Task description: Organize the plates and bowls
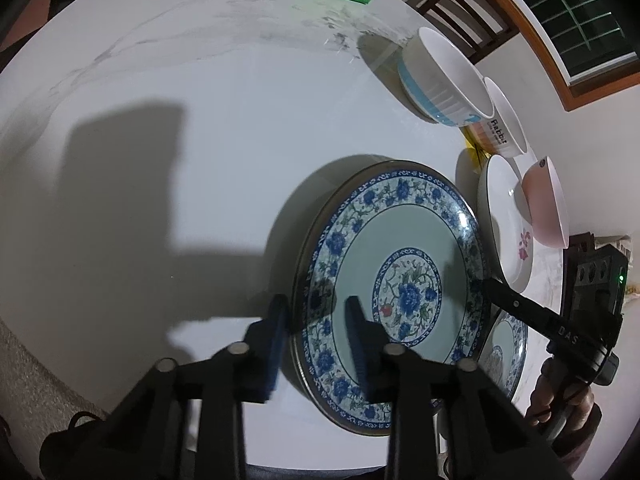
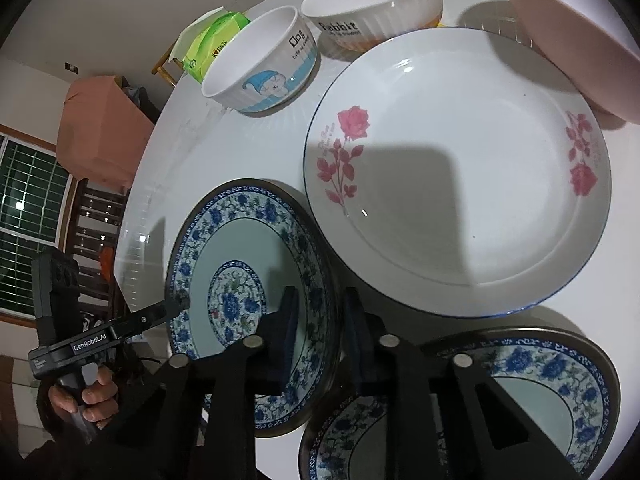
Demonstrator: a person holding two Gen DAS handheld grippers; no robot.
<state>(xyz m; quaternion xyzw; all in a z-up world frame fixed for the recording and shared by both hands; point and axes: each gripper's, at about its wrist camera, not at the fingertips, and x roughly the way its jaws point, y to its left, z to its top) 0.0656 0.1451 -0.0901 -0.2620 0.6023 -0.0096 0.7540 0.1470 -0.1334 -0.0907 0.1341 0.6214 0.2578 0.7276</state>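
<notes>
Left gripper (image 1: pixel 316 312): narrow, straddling the blue floral plate (image 1: pixel 404 240) rim at 9 o'clock; contact indeterminable.
Right gripper (image 2: pixel 320 304): narrow, straddling its 3 o'clock rim; contact indeterminable.

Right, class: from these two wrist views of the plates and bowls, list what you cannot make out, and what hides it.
- Second blue floral plate: right wrist view, near part hidden behind the gripper's black frame.
- Pink bowl: cut off by that view's top edge.
- Small print under "Rabbit" on the ribbed bowl: too small.
- Left gripper: left wrist view, jaws straddle the first blue floral plate at its rim; contact unclear.
</notes>
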